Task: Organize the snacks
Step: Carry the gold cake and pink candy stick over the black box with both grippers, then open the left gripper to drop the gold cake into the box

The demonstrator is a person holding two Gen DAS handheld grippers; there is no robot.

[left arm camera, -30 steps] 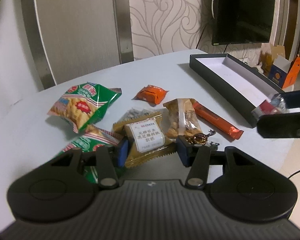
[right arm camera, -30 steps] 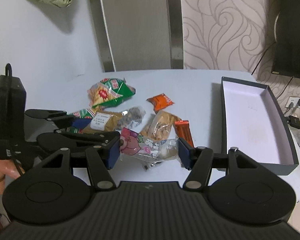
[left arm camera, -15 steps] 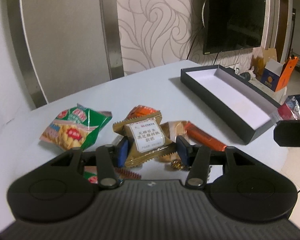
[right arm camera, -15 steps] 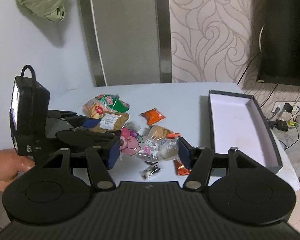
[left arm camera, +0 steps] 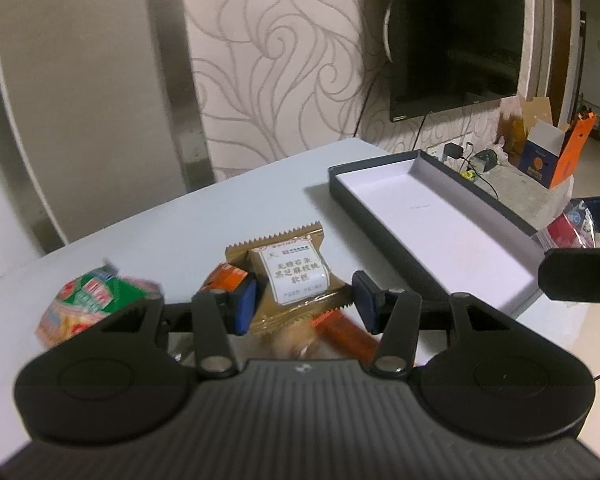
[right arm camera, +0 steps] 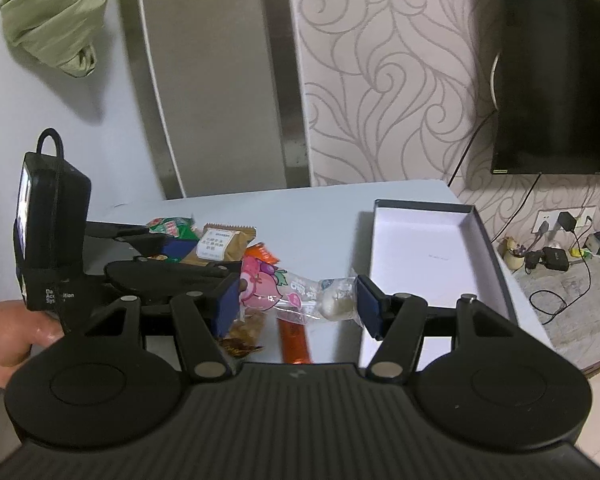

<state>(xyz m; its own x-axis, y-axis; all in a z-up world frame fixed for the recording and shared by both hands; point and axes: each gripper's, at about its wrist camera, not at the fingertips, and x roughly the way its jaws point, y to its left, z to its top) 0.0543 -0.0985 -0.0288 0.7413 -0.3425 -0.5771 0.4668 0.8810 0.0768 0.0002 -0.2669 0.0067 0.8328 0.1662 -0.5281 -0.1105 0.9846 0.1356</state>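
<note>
Box (right arm camera: 428,240) has nothing in it so far. Left tongs (left arm camera: 304,304) clamp the gold cookie packet (left arm camera: 289,276), right tongs (right arm camera: 295,300) clamp the pink candy bag (right arm camera: 277,290), both lifted off the counter (left arm camera: 219,216). About 4 snacks left.

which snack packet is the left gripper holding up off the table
The gold-brown packet with the white label, clamped between the left gripper pads. The green packet and the long orange bar lie on the table.
</note>
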